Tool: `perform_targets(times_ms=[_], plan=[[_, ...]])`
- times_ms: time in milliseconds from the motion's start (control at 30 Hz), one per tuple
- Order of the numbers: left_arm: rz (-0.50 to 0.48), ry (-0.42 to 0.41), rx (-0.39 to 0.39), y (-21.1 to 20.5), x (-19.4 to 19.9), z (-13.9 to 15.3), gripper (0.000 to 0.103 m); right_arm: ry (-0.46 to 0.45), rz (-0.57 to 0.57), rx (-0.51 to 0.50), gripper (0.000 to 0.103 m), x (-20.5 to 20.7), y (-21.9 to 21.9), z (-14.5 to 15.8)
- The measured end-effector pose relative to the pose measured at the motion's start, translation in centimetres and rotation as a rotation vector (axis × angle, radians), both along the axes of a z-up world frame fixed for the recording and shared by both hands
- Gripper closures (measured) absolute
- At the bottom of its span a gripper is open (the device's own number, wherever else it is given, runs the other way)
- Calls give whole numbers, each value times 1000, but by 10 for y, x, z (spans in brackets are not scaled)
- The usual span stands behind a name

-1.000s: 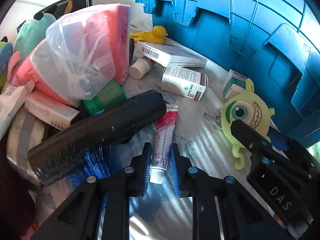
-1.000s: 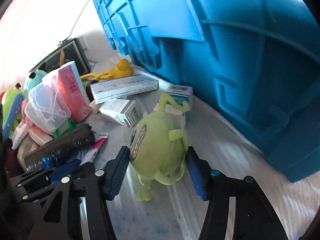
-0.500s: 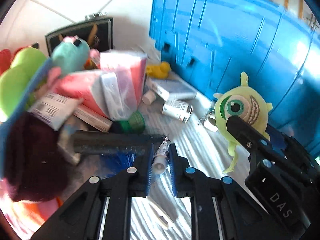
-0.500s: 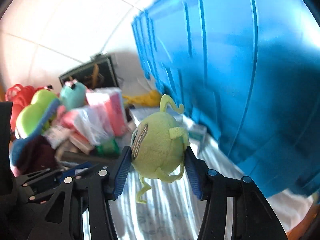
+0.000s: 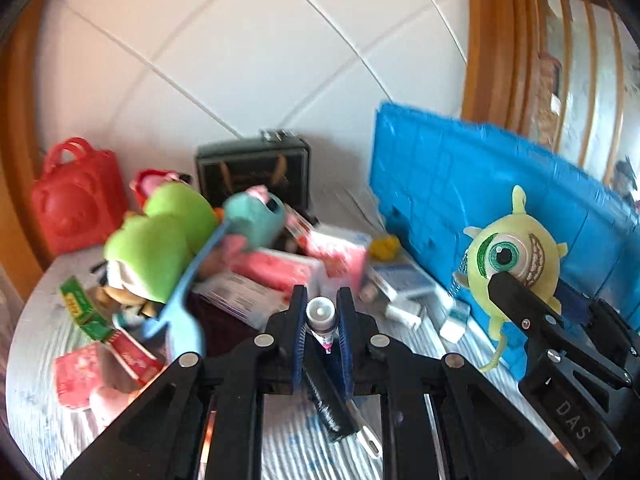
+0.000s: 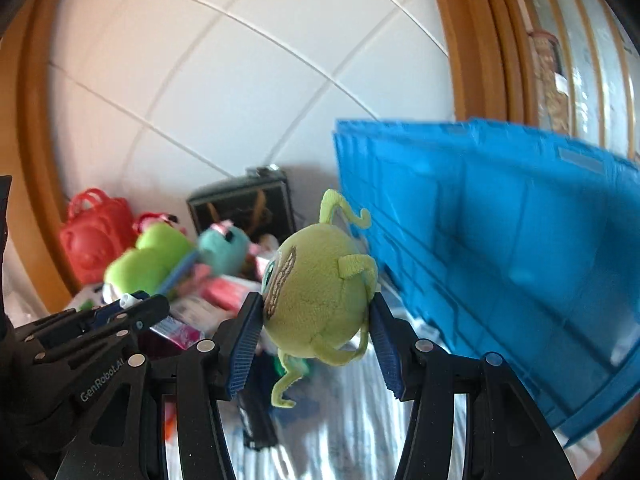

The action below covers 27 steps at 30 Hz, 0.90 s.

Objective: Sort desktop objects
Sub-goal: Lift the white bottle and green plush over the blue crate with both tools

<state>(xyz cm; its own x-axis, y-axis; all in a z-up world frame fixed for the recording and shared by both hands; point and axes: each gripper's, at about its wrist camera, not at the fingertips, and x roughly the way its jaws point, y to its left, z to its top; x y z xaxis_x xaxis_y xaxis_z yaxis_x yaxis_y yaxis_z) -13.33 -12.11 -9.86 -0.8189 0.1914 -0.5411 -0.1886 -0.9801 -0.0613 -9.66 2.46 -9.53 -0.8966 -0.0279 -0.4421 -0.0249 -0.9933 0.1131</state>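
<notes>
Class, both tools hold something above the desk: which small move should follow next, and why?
Probably carry both over the blue crate rim. The right tool grips the green one-eyed plush, the left tool a small tube; both hang above the clutter, the crate beside them.

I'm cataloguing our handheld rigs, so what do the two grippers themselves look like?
Both are black plastic. The left gripper and right gripper each have angular two-finger frames with triangular cut-outs, silver round rivets and ribbed dark-blue pads. Pale lettering reads "GenRoboLAI" on the left, "DAS" on the right. No cables or sleeves show.
</notes>
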Motion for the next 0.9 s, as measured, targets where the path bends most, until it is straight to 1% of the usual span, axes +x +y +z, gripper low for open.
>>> perform_targets(times_ms=[67,133,233,333,433,567,733,833,900], plan=[[25,36,2,-6,7,15,88,34,29,7,51,2,-8,15],[49,69,2,-7,13,24,88,73,54,17,51,8,-13,31],[88,120,-1,-8,22,43,88,126,80,26,51,12,-15,52],[116,170,2,-1,31,63,88,168,97,29,51,13,-10,69],[129,216,-6,19,36,79,88,208,104,31,51,15,5,90],[119,268,11,60,39,102,88,259,81,33,51,22,43,120],[71,318,30,137,40,131,88,286,45,61,50,29,115,155],[48,318,47,182,37,140,88,300,12,91,50,31,160,167],[33,304,58,214,34,143,88,292,-8,118,50,27,188,171]])
